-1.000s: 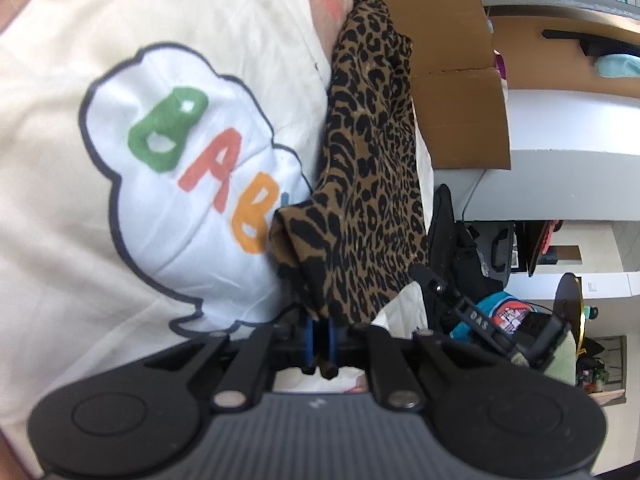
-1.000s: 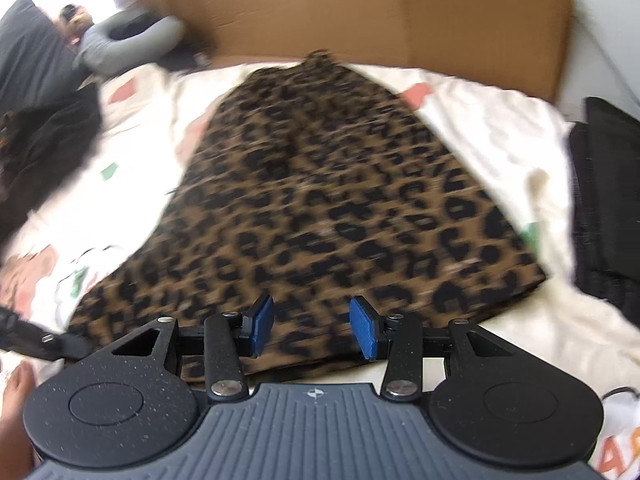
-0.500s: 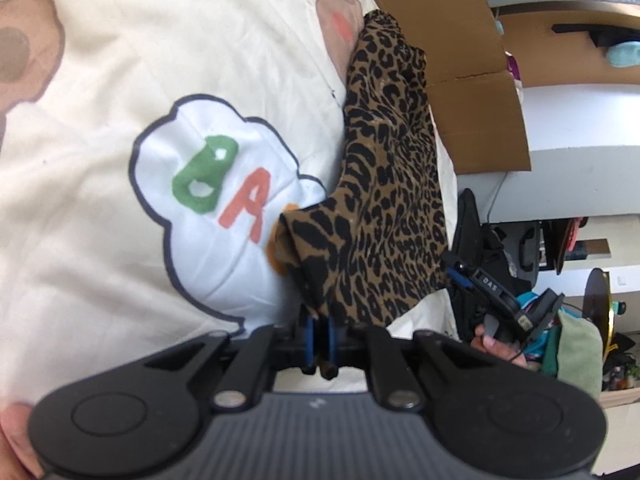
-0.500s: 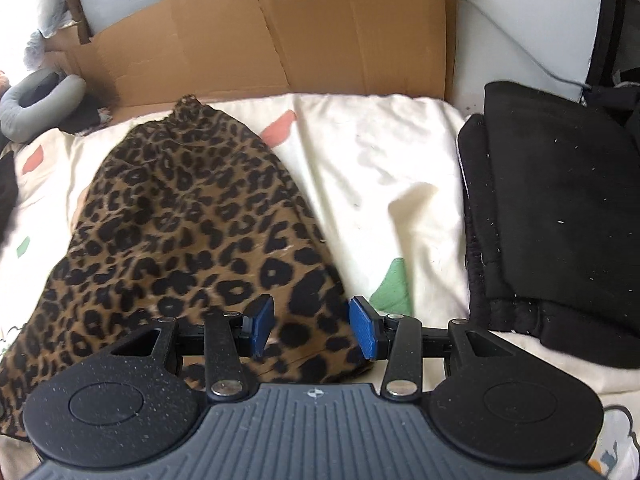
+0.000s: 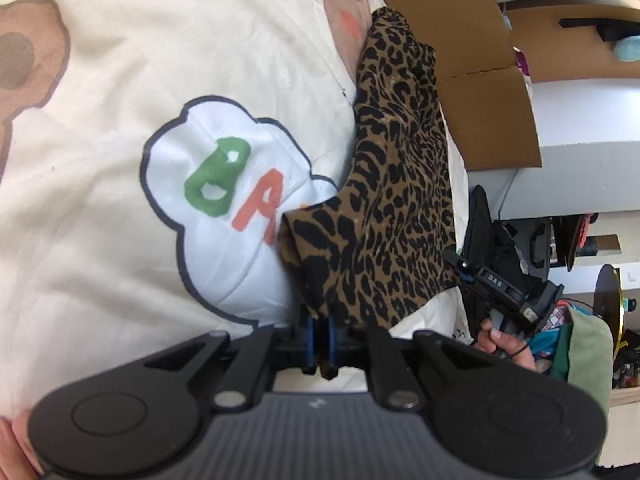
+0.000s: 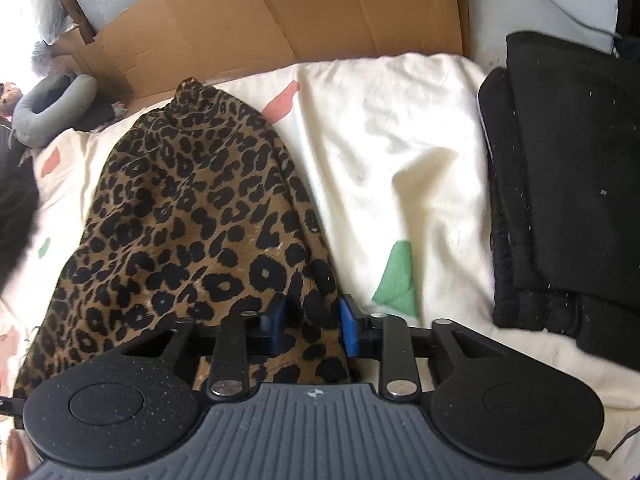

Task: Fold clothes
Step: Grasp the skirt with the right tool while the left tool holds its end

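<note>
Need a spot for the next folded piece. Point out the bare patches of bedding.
Right wrist view: bare cream bedding lies between the leopard-print garment and the stack of black clothes, back to the cardboard. Left wrist view: open sheet on the far side of the garment from the cardboard, around the cloud print. Crowded at the garment's near hem, where both grippers work.
</note>
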Tool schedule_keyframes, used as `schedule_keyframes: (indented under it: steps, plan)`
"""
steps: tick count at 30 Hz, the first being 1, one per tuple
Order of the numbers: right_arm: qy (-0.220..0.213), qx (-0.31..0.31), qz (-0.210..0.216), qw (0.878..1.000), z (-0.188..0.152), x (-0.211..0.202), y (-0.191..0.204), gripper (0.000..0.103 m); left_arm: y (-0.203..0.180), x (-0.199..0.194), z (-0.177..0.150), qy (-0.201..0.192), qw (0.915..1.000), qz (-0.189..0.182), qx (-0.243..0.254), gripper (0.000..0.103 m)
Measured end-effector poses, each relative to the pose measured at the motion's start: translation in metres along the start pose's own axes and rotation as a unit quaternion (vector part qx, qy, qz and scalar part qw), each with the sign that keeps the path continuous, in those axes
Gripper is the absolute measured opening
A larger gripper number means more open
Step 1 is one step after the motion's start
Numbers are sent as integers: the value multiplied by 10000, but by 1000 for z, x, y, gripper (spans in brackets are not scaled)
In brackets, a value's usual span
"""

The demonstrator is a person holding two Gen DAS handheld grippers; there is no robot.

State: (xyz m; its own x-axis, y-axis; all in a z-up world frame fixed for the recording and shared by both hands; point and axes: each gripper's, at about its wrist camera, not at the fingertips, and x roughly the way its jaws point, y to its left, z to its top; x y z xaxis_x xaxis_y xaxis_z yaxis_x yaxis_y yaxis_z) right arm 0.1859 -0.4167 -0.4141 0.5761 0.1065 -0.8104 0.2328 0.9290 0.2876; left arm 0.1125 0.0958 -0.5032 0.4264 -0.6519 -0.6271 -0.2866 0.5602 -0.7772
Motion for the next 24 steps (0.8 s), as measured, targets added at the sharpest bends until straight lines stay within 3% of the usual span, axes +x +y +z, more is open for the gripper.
schedule_keyframes:
  steps: [5, 7, 10, 24]
  plan:
    - [212, 414, 252, 9986, 0, 4, -14, 33, 0, -1, 1, 59, 10000, -21, 6, 7]
    - [262, 584, 360, 9973, 2, 5, -19, 15, -1, -3, 1, 57, 10000, -36, 13, 7]
    - [297, 703, 466, 9960, 5, 3, -19, 4, -5, -9, 2, 38, 10000, -50, 31, 7]
    - [342, 819, 1030, 9907, 5, -40, 16, 3, -44, -83, 27, -302, 9980, 161, 537, 7]
